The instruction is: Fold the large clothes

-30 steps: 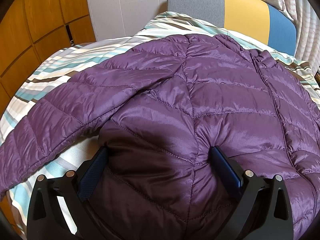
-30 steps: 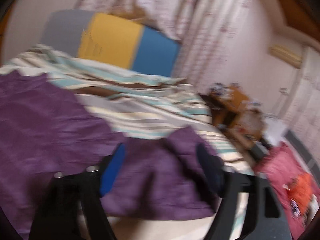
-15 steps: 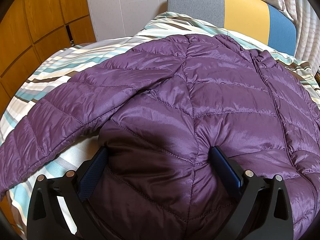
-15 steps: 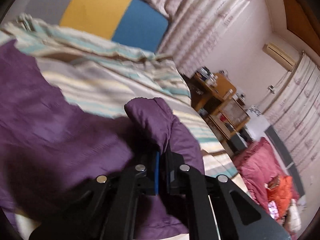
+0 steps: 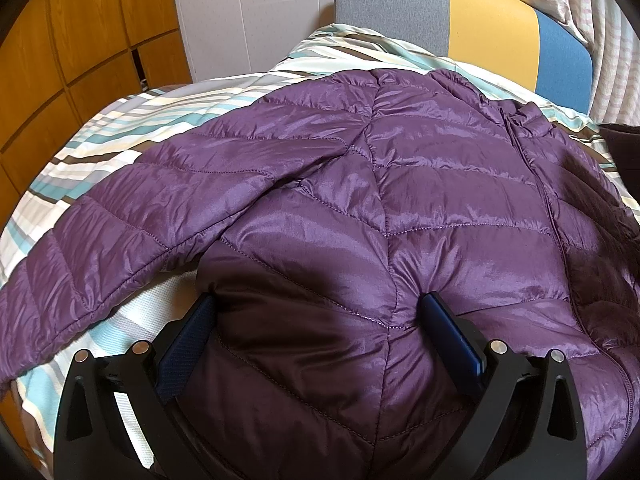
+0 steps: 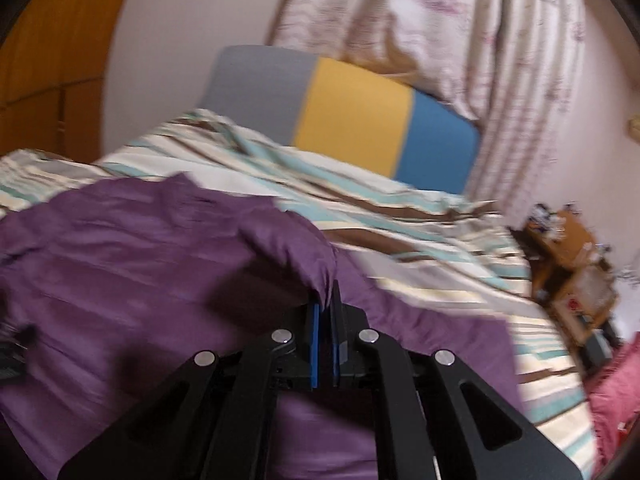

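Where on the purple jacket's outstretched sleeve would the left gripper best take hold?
Probably at the cuff end of the sleeve, coming from the bed's left side. It lies flat and spread on the striped bedding, clear of the jacket body, so its thin edge suits the jaws.

A glossy, quilted synthetic cloth is seen on the jacket [image 5: 400, 208]; the striped bedding [image 5: 120, 128] is matt woven cloth; the cupboard [image 5: 80, 40] is smooth wood.
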`<control>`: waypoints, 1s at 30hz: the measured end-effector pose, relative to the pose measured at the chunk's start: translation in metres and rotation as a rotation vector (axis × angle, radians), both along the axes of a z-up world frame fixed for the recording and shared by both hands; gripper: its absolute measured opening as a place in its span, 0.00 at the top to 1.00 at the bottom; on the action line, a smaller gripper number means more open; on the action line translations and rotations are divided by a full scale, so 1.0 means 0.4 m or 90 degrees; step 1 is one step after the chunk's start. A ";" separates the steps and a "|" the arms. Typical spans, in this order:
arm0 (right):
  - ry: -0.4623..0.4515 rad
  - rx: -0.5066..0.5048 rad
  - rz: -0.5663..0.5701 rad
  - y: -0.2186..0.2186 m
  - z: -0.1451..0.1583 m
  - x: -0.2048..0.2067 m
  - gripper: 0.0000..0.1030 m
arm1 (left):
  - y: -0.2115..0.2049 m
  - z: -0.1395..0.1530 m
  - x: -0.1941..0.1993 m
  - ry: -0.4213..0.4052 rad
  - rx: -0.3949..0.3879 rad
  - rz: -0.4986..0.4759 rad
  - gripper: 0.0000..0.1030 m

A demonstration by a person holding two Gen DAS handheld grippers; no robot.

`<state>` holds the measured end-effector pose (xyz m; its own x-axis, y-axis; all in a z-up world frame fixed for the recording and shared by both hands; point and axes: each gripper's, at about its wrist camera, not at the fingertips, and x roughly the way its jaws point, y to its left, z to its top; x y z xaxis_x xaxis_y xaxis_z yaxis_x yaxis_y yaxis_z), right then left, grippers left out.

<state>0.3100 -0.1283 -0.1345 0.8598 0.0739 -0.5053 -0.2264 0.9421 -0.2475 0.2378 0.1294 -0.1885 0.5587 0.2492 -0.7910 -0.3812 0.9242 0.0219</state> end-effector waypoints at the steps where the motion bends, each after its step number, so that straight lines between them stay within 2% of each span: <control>1: 0.006 0.004 0.013 0.033 -0.008 -0.009 0.96 | 0.001 0.000 0.001 0.000 -0.001 0.000 0.03; 8: 0.049 0.053 0.130 0.226 -0.062 -0.060 0.97 | 0.005 -0.001 -0.003 -0.008 -0.011 0.002 0.03; 13: 0.084 0.073 0.181 0.308 -0.103 -0.065 0.96 | 0.014 0.001 -0.016 -0.020 -0.020 0.015 0.03; 14: 0.095 0.066 0.185 0.328 -0.119 -0.071 0.94 | 0.014 0.001 -0.017 -0.020 -0.021 0.015 0.03; 16: 0.153 0.063 0.212 0.346 -0.153 -0.053 0.82 | 0.012 0.001 -0.017 -0.018 -0.020 0.014 0.03; 18: 0.173 0.076 0.225 0.334 -0.156 -0.053 0.57 | 0.013 0.001 -0.015 -0.013 -0.022 0.012 0.03; 19: 0.167 0.088 0.226 0.321 -0.146 -0.062 0.53 | 0.014 0.001 -0.015 -0.012 -0.025 0.012 0.03; 23: 0.119 0.130 0.217 0.235 -0.083 -0.123 0.50 | 0.009 0.032 -0.016 0.009 -0.020 0.017 0.03; 24: 0.100 0.137 0.202 0.201 -0.070 -0.135 0.46 | 0.005 0.062 -0.021 -0.012 -0.021 0.021 0.03; 27: 0.065 0.165 0.132 0.095 -0.044 -0.144 0.45 | -0.019 0.140 -0.030 -0.094 -0.036 0.024 0.03; 28: 0.050 0.172 0.081 0.045 -0.042 -0.138 0.45 | -0.042 0.175 -0.025 -0.131 -0.034 0.022 0.03; 30: 0.030 0.167 -0.006 -0.032 -0.041 -0.121 0.48 | -0.078 0.201 -0.002 -0.149 -0.026 -0.001 0.03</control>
<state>0.2616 -0.1410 -0.1508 0.8368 0.1996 -0.5098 -0.2228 0.9747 0.0160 0.2370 0.0982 -0.1080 0.7279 0.2194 -0.6497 -0.3707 0.9229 -0.1036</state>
